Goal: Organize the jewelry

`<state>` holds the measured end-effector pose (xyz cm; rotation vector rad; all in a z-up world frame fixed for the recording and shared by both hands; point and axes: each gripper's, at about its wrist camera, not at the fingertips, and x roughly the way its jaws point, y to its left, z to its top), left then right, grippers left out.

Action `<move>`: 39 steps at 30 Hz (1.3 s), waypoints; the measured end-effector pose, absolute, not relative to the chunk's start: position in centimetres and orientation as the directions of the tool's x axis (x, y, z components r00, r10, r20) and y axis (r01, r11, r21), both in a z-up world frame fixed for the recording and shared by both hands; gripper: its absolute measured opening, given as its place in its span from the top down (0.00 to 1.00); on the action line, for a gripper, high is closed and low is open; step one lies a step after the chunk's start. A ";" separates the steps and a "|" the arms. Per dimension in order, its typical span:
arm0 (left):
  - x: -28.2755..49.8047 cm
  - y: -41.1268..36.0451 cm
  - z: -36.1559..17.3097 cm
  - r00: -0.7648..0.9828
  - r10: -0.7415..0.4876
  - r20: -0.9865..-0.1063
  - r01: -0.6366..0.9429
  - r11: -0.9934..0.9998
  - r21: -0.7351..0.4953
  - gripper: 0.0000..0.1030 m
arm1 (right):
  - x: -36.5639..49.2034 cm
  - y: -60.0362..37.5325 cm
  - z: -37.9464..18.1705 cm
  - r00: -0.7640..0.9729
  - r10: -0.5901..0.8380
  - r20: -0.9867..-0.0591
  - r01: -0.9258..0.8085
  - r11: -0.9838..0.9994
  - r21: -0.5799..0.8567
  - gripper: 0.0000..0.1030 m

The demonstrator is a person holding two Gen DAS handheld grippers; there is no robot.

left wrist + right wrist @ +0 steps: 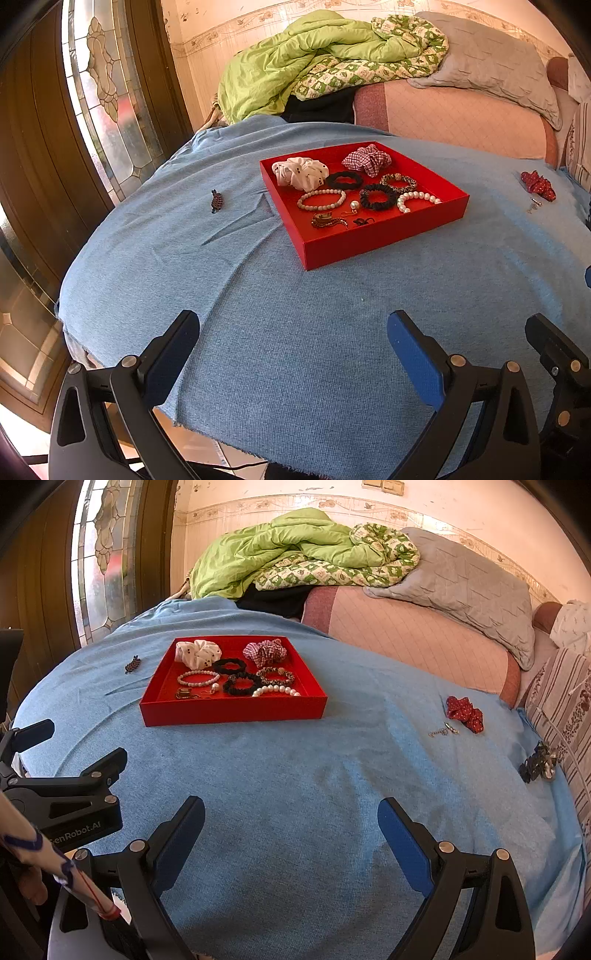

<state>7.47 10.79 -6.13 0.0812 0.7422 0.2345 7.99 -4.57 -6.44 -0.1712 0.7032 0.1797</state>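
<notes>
A red tray (369, 242) (236, 712) sits on the blue cloth and holds several scrunchies, bead bracelets and small earrings. Loose on the cloth lie a dark braided clip (217, 201) (132, 664) left of the tray, a red dotted scrunchie (538, 185) (464, 713) with a small silver piece (533, 206) (443, 731) far right, and a dark grey hair piece (537, 766) at the right edge. My left gripper (293, 339) and right gripper (291, 827) both hover open and empty over the near cloth, well short of the tray.
The blue cloth (314, 332) covers a round-looking surface whose frayed near edge drops off. Behind it a pink sofa (406, 638) carries a green quilt (288, 554) and a grey pillow (469, 587). A stained-glass door (107, 92) stands at left. A sleeve (55, 867) shows at lower left.
</notes>
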 end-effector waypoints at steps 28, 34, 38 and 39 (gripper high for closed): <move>7.4 11.2 -6.2 0.711 0.242 -0.660 -0.182 0.970 0.160 0.02 | 8.0 -4.7 -6.5 0.747 0.105 -0.657 -0.221 0.970 -0.096 0.06; 7.3 11.3 -6.2 0.711 0.242 -0.660 -0.182 0.970 0.160 0.02 | 8.0 -4.7 -6.5 0.747 0.104 -0.656 -0.220 0.971 -0.097 0.06; 7.3 11.4 -6.2 0.711 0.243 -0.660 -0.181 0.970 0.161 0.02 | 8.0 -4.7 -6.5 0.747 0.105 -0.657 -0.221 0.971 -0.097 0.06; 7.3 11.4 -6.2 0.711 0.243 -0.660 -0.181 0.970 0.161 0.02 | 8.0 -4.7 -6.5 0.747 0.106 -0.656 -0.222 0.970 -0.096 0.06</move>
